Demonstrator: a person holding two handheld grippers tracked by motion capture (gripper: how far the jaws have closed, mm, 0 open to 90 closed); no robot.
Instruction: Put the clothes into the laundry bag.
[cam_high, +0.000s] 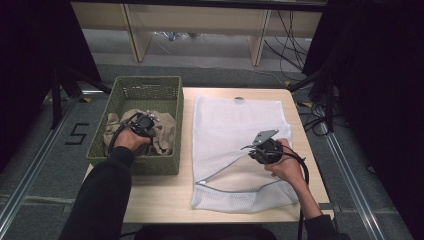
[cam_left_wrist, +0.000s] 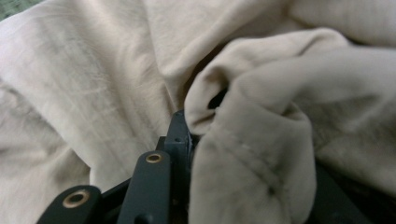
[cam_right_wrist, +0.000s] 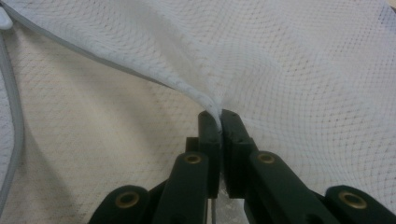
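A white mesh laundry bag (cam_high: 235, 135) lies flat on the wooden table, its grey-zippered opening near the front. My right gripper (cam_high: 250, 149) is shut on the upper mesh layer (cam_right_wrist: 280, 70) at the opening's edge, lifting it off the lower layer (cam_right_wrist: 93, 140). A green woven basket (cam_high: 145, 89) at the table's left holds crumpled beige clothes (cam_high: 162, 132). My left gripper (cam_high: 146, 120) is down in the basket, shut on a fold of the beige cloth (cam_left_wrist: 252, 154), which drapes over and hides one jaw.
A bare strip of the table (cam_high: 155, 200) runs along the front edge, below the basket and bag. A small dark round mark (cam_high: 239, 99) sits at the bag's far end. Shelving legs and cables stand on the floor beyond the table.
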